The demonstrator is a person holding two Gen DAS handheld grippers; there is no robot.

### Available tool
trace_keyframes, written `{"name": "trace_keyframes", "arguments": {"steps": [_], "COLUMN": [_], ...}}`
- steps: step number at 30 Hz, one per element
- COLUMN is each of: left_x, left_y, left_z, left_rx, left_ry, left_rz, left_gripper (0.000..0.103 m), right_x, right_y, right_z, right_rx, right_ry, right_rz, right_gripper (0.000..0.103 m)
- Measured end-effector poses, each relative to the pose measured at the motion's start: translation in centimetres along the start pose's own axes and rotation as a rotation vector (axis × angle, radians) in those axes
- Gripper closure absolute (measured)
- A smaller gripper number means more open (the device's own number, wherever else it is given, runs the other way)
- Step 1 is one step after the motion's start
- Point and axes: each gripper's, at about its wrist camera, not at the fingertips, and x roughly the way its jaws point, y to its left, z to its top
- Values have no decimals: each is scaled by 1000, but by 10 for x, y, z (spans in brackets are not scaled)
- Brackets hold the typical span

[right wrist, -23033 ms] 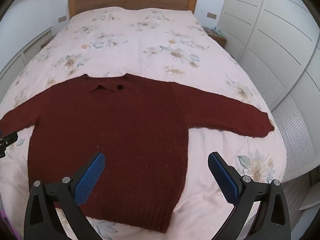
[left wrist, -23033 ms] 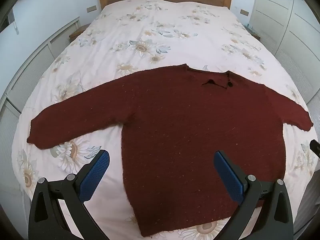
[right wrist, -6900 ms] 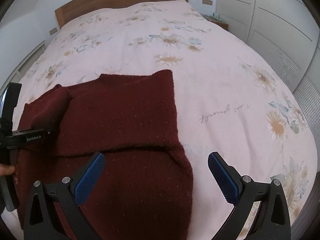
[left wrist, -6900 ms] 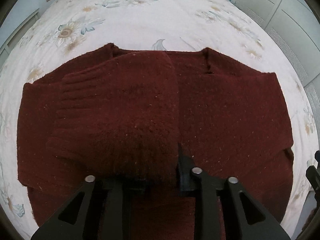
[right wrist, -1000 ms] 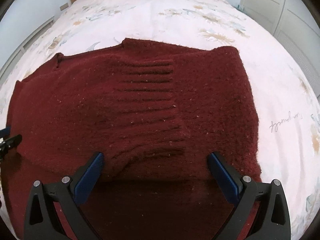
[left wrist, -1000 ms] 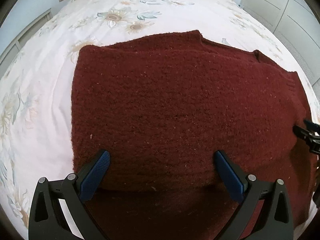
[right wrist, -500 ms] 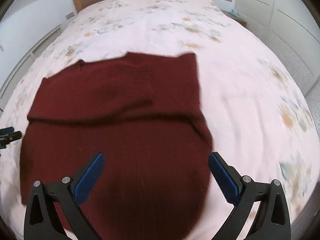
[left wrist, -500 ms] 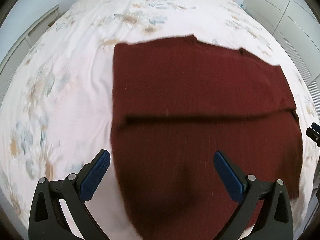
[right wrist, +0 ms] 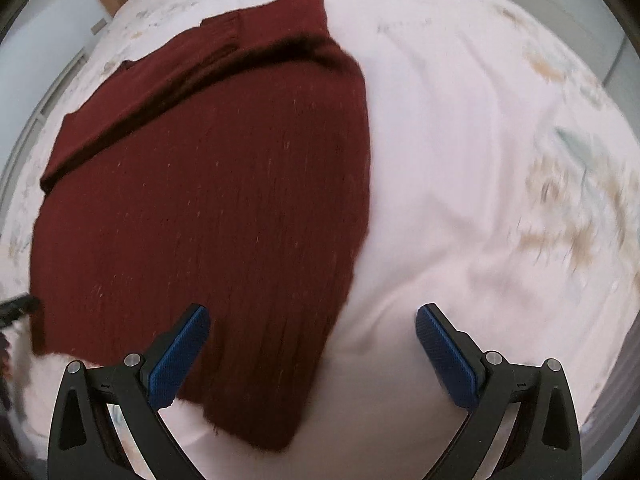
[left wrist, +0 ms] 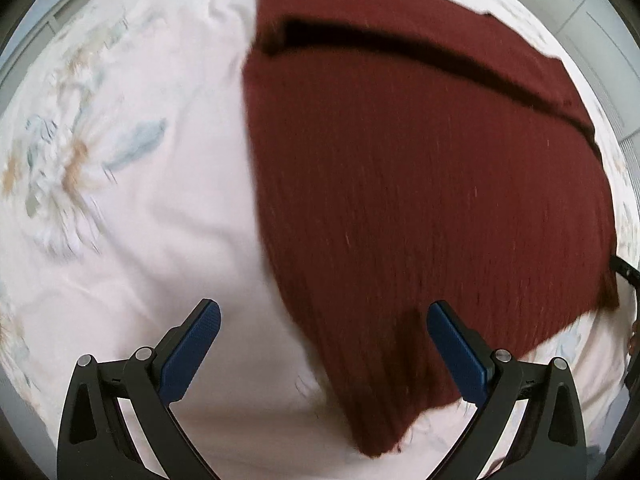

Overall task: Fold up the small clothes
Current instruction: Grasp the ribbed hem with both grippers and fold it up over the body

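While both grippers, left (left wrist: 322, 354) and right (right wrist: 312, 356), gape empty, the sweater (left wrist: 420, 184) lies on the bed (left wrist: 132, 208). Thick, soft knit, probably floppy; its near hem corners seem the best hold.

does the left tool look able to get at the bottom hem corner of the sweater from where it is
Probably yes. The left tool is open, and the near corner of the maroon sweater lies flat on the floral bedspread just ahead between its fingers, with nothing lying over it. The frame is blurred, so exact clearance is unclear.
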Motion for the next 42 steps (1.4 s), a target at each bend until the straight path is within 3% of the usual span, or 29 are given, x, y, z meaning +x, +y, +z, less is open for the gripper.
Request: {"name": "trace_keyframes", "arguments": {"steps": [5,7,11,13,14,15,17,21,28,34,42], "left_x": [13,12,6,2,1,-1,-4,-17,-75,-109,-140], "left_y": [-16,-21,-28,-30,-33,-34,-37,-40,-33,-14,16], "left_z": [-12,-14,-18,-17,-17,-16,-15,-10,11,55,131], "left_rx": [14,23,44,60,62,63,51,50,32,-3,-64], "left_ry": [8,-2,0,2,4,8,10,-16,-134,-231,-350], "left_rz": [-11,-23,-63,-77,-95,-118,-163,-194,-249,-289,-267], "left_gripper": [2,7,34,50,64,78,91,93,94,94,94], "right_x": [3,5,7,6,5,4,1,-19,-64,-77,-97], "right_y": [5,9,17,19,20,20,22,26,33,46,55], "right_z": [-11,-13,-18,-19,-19,-19,-17,-4,33,88,169], "right_rx": [-37,-54,-54,-48,-42,-28,-25,-30,-48,-31,-13], "right_ry": [26,44,67,80,88,97,99,56,-83,-189,-331], "right_rz": [-31,-53,-28,8,36,83,103,143,162,193,186], "right_gripper": [3,14,38,62,70,85,87,90,90,91,91]}}
